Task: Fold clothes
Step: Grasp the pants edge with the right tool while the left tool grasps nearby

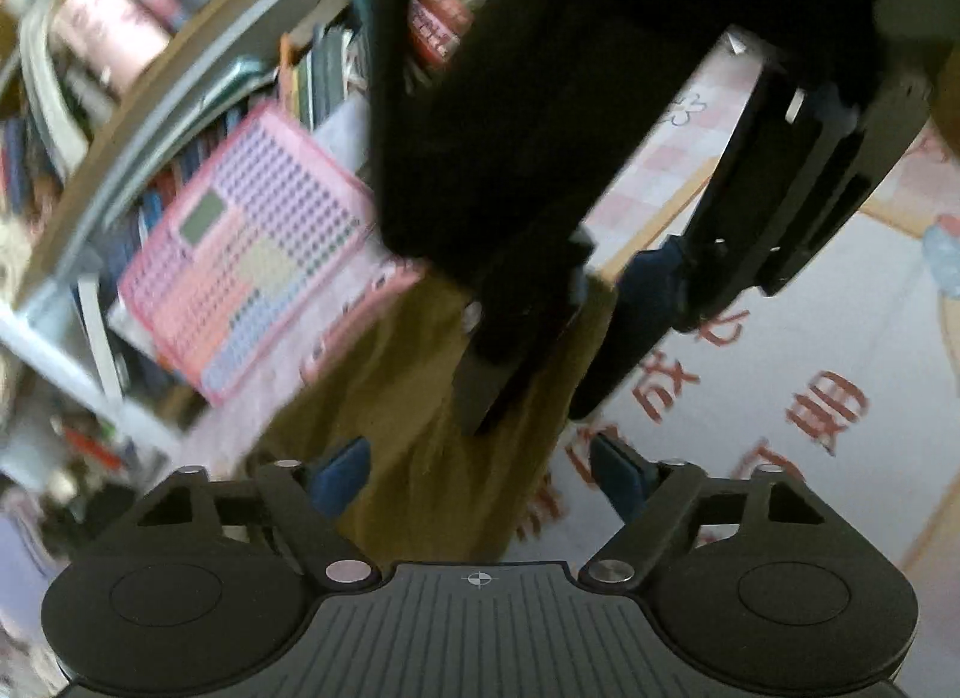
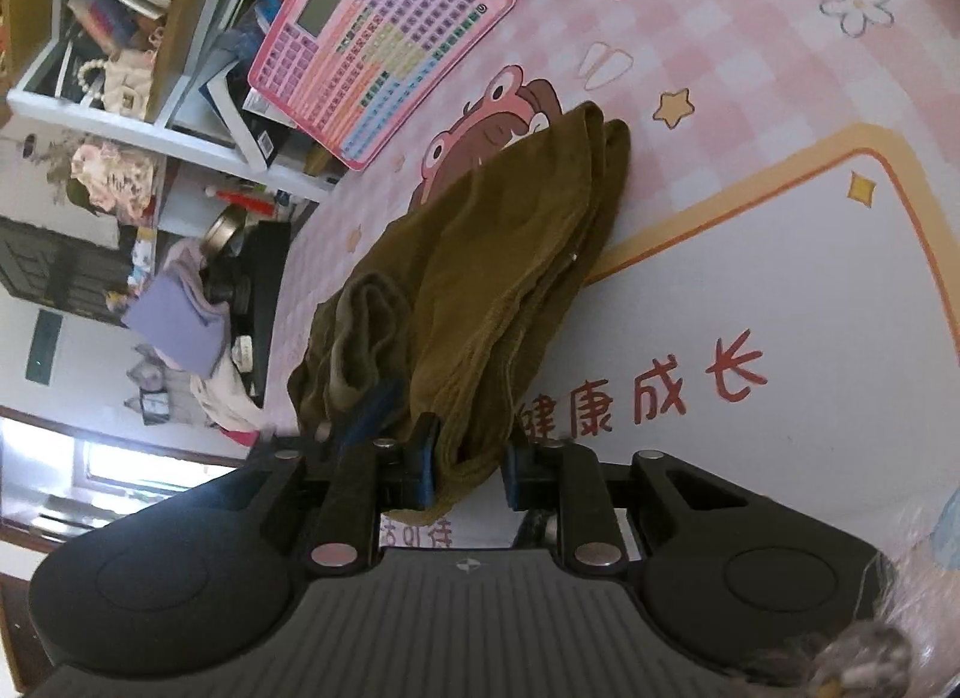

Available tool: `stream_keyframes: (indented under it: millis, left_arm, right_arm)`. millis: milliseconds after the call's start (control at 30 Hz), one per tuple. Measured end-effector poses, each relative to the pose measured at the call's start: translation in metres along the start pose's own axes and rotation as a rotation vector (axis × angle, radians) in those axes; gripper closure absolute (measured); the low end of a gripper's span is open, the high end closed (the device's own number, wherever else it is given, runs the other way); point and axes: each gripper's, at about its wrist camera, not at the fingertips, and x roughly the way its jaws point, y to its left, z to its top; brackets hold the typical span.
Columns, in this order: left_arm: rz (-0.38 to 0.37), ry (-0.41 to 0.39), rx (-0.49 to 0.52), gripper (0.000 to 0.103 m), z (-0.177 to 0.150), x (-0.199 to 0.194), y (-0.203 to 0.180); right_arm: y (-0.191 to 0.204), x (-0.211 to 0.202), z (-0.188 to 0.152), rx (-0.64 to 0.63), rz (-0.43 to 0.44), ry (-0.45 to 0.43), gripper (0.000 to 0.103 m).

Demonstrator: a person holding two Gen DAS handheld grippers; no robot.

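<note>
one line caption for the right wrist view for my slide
Right tongs pinching the near edge of a folded olive-brown cloth garment on a pink checked cartoon-print mat.

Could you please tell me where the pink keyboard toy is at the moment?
In the right wrist view, the pink keyboard toy sits upper left, propped against the bookshelf at the mat's far edge, beyond the olive garment.

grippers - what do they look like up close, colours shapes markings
Both alike: the left gripper and right gripper are matte black, with a ribbed centre plate bearing a small crosshair mark, round discs either side, silver pivot pins on angled link arms, and blue pads on the fingers.
</note>
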Motion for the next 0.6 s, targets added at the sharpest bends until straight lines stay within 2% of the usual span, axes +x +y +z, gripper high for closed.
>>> stream_keyframes:
  millis: [67, 133, 167, 233, 300, 400, 600]
  left_arm:
    - [-0.002, 0.000, 0.012, 0.046, 0.005, 0.006, -0.004]
    - [-0.024, -0.009, 0.005, 0.071, 0.007, 0.008, -0.007]
    - [-0.034, -0.013, 0.003, 0.075, 0.008, 0.008, -0.008]
    - [-0.056, -0.029, 0.000, 0.093, 0.009, 0.006, -0.009]
    - [-0.072, -0.054, -0.014, 0.097, 0.012, -0.002, -0.006]
    - [-0.109, -0.069, -0.051, 0.098, 0.013, -0.013, 0.003]
    - [-0.167, -0.082, -0.115, 0.098, 0.011, -0.032, 0.019]
  right_arm:
    - [-0.003, -0.006, 0.002, 0.005, -0.010, -0.032, 0.049]
    - [-0.011, -0.012, 0.005, 0.033, -0.010, -0.061, 0.046]
    - [-0.016, -0.015, 0.007, 0.053, -0.013, -0.072, 0.043]
    - [-0.030, -0.018, 0.010, 0.108, -0.025, -0.085, 0.040]
    - [-0.044, -0.017, 0.013, 0.166, -0.025, -0.084, 0.038]
    - [-0.059, -0.011, 0.018, 0.236, -0.006, -0.075, 0.036]
    - [-0.063, 0.019, 0.038, 0.322, 0.065, -0.062, 0.034]
